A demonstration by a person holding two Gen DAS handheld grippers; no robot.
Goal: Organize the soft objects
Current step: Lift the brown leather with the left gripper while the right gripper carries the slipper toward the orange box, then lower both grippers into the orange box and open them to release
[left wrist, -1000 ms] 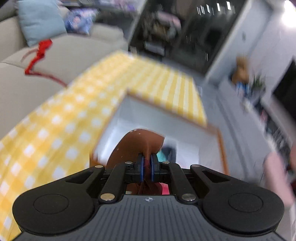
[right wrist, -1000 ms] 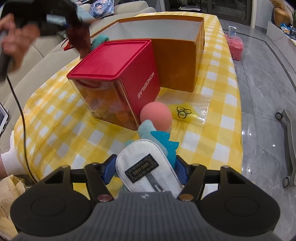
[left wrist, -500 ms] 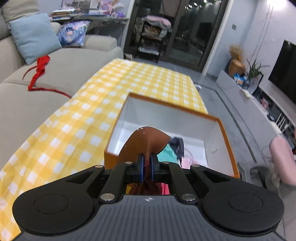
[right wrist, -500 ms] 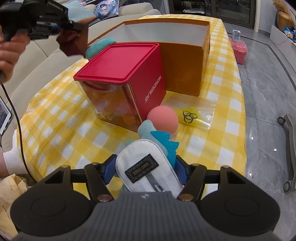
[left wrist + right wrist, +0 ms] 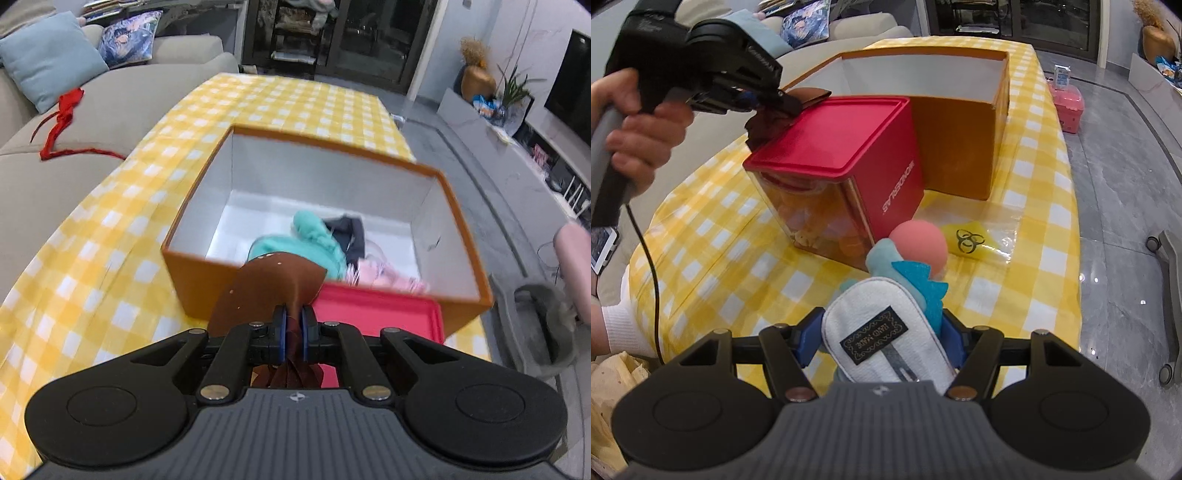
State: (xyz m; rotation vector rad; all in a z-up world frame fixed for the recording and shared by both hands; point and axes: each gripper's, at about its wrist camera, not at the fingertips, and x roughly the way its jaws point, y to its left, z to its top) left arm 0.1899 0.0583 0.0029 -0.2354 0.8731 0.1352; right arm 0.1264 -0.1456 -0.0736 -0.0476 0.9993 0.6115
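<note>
The left tool (image 5: 783, 101), jaws pinched nearly shut on a brown cloth piece (image 5: 273, 288), hangs at the upper left of the right wrist view, over the red lid (image 5: 831, 136) and short of the orange box (image 5: 369, 229). Released here, the cloth would likely land on the lid. Its long axis runs forward toward the box. The right tool (image 5: 882, 339), jaws wide, grips a white pouch (image 5: 882, 336) and blue plush (image 5: 923, 284), pointing up-frame; the loose plush may slip.
</note>
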